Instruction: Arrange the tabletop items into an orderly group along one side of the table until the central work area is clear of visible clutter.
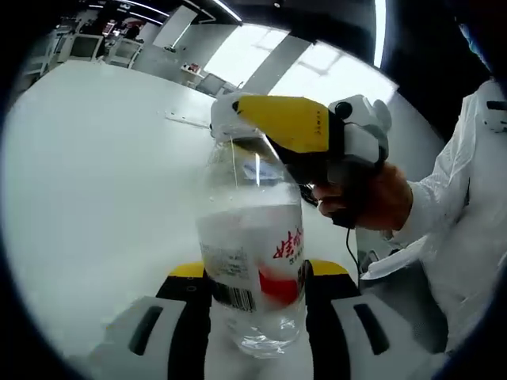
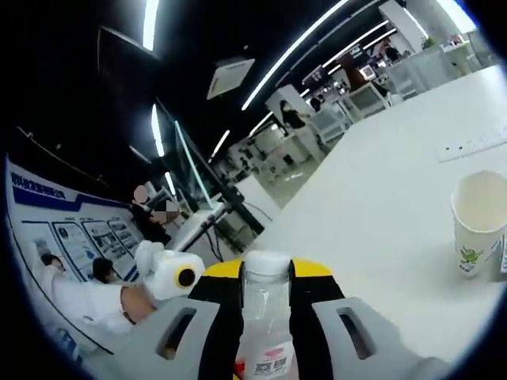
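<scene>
A clear plastic water bottle (image 1: pixel 252 253) with a red-and-white label is clamped by its body between my left gripper's (image 1: pixel 252 273) black, yellow-tipped jaws, above the white table (image 1: pixel 95 174). My right gripper (image 1: pixel 231 119), yellow and white and held by a hand, comes in from the right and closes on the bottle's top. In the right gripper view the white cap (image 2: pixel 265 267) and neck sit between the jaws of my right gripper (image 2: pixel 265 279). Part of the left gripper (image 2: pixel 170 277) shows at the left, with a hand behind it.
A white paper cup (image 2: pixel 479 218) with a green print stands on the table (image 2: pixel 380 206) at the right. A flat white power strip (image 2: pixel 475 146) lies farther back. A person in a white coat (image 1: pixel 467 206) stands at the right. Desks and monitors fill the room behind.
</scene>
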Available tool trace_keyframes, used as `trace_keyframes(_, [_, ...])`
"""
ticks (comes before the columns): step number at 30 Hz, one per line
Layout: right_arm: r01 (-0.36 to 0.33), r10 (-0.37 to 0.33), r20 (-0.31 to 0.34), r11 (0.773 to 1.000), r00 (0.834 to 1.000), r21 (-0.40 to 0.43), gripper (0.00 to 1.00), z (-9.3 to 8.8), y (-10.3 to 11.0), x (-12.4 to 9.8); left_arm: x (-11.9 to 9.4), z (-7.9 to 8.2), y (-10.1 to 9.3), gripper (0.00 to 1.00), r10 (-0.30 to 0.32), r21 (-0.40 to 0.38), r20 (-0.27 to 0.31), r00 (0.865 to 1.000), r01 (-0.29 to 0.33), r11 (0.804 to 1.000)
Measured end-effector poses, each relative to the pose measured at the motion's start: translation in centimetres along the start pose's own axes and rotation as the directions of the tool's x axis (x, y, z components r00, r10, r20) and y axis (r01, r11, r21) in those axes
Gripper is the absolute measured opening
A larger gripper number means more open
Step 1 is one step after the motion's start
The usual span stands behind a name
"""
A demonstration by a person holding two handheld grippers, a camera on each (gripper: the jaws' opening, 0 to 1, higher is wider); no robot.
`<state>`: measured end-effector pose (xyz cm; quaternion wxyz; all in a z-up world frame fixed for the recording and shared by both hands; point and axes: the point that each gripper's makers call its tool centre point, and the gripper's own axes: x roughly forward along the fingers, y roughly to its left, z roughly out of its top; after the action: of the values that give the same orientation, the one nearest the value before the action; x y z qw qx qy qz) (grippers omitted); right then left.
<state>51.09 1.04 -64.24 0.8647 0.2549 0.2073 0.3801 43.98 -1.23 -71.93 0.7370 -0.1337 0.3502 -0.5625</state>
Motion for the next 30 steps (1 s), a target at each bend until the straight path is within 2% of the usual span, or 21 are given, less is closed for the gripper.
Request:
trace_keyframes(4, [-0.01, 0.01, -0.005, 0.999, 1.0, -0.031, 0.18, 0.2, 0.6, -0.2, 0.1, 0.0, -0.1, 0.45, -0.021, -0.007, 0.005, 1.0, 0.021, 1.0])
trace_keyframes(13, [-0.014, 0.013, -0.013, 0.993, 1.0, -0.116, 0.18, 1.0, 1.5, -0.5, 0.6, 0.9, -0.4, 0.44, -0.015, 0.023, 0.017, 1.0, 0.015, 1.0])
trace_keyframes(18, [-0.011, 0.012, 0.003, 0.989, 1.0, -0.146, 0.18, 2.7, 1.3, -0.9, 1.1, 2.4, -0.8, 0.44, -0.031, 0.033, 0.051, 0.998, 0.029, 0.999])
trace_keyframes(24, [-0.016, 0.022, 0.029, 0.981, 0.999, -0.191, 0.18, 5.3, 0.9, -1.5, 2.0, 5.0, -1.2, 0.44, -0.033, 0.077, 0.067, 0.997, 0.028, 0.997])
trace_keyframes(30, [-0.024, 0.035, 0.042, 0.97, 0.998, -0.244, 0.18, 7.8, 0.4, -1.7, 2.9, 7.7, -0.8, 0.43, -0.035, 0.119, 0.106, 0.994, 0.022, 0.993])
